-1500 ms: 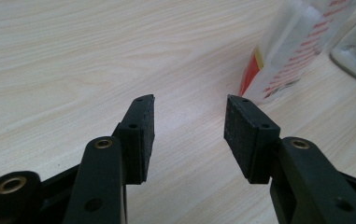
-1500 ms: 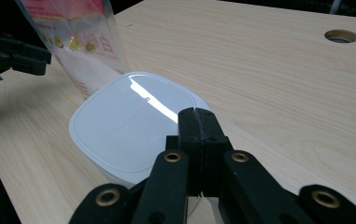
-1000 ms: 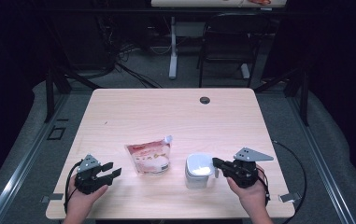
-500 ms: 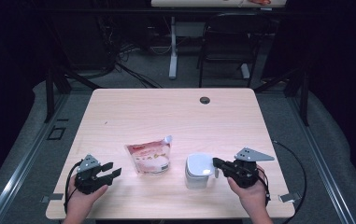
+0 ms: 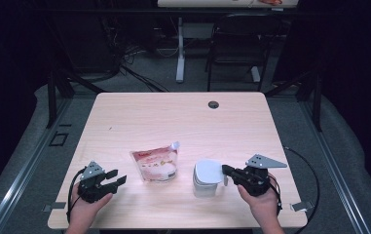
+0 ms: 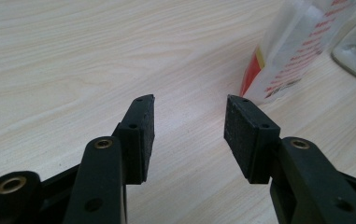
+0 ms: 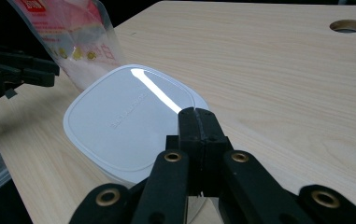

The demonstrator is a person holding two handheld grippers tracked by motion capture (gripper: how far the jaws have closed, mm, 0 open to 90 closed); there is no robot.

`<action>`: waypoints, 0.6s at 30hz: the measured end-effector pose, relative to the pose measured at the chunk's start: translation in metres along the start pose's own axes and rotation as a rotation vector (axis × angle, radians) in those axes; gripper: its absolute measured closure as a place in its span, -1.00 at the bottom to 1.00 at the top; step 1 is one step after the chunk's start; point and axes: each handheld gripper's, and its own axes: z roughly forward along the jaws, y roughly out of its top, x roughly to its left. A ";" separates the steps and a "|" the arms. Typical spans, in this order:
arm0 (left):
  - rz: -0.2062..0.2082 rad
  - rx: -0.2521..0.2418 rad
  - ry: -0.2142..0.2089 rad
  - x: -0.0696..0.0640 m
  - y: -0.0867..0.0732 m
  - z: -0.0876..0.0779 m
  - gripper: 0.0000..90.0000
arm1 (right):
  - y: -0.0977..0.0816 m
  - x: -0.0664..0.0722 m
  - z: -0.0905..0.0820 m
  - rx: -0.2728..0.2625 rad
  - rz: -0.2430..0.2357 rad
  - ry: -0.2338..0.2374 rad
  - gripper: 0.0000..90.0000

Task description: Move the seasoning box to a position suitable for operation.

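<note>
**A:** What is on the table [image 5: 139, 117]?

**B:** A pale wooden table with two things near the person's edge. The landmark is a white lidded container [image 5: 206, 178], squarish with rounded corners, its lid on. Just to its left stands a clear pouch [image 5: 156, 163] with red print and a spout at its top corner, apart from the container.

**A:** And the hands?

**B:** The right gripper [image 5: 228, 170] sits just right of the container, held level in the person's right hand. Its jaws are pressed fully together with nothing between them, tips at the container's right edge; I cannot tell whether they touch it. In the right gripper view the closed tips [image 7: 197, 116] overlap the lid's near rim, which suggests it is placed to steady or nudge the container rather than grasp it.

**A:** The left one?

**B:** The left gripper [image 5: 116, 177] rests well left of the container, beyond the pouch, in the left hand. Its jaws stand wide apart and hold nothing; bare tabletop shows between the pads [image 6: 140, 135]. It points toward the pouch [image 6: 297, 51], probably so that it can close on the pouch next.

**A:** Anything else?

**B:** A small round cable hole [image 5: 213, 104] lies well behind the container.
</note>
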 end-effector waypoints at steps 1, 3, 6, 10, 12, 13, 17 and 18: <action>0.000 0.000 0.000 0.000 0.000 0.000 0.18 | 0.000 0.000 0.000 -0.005 0.007 0.002 1.00; 0.000 0.000 -0.001 0.000 0.000 0.000 0.18 | 0.000 0.000 0.000 -0.005 0.008 0.002 1.00; 0.001 0.001 -0.001 0.000 0.000 0.000 0.18 | -0.001 -0.001 0.000 -0.004 0.009 0.000 1.00; 0.000 0.001 -0.001 0.000 0.000 0.000 0.18 | -0.001 -0.001 0.000 -0.003 0.013 -0.002 1.00; 0.000 0.001 -0.001 0.000 0.000 0.000 0.18 | -0.001 -0.002 -0.001 0.000 0.012 -0.005 1.00; 0.000 0.001 -0.001 0.000 0.000 0.000 0.18 | -0.001 -0.002 -0.001 -0.002 0.013 -0.003 1.00; 0.000 0.000 0.000 0.000 0.000 0.000 0.18 | -0.002 -0.002 -0.001 0.000 0.018 -0.008 1.00; 0.000 0.000 0.000 0.000 0.000 0.000 0.18 | -0.002 -0.002 -0.001 0.000 0.018 -0.008 1.00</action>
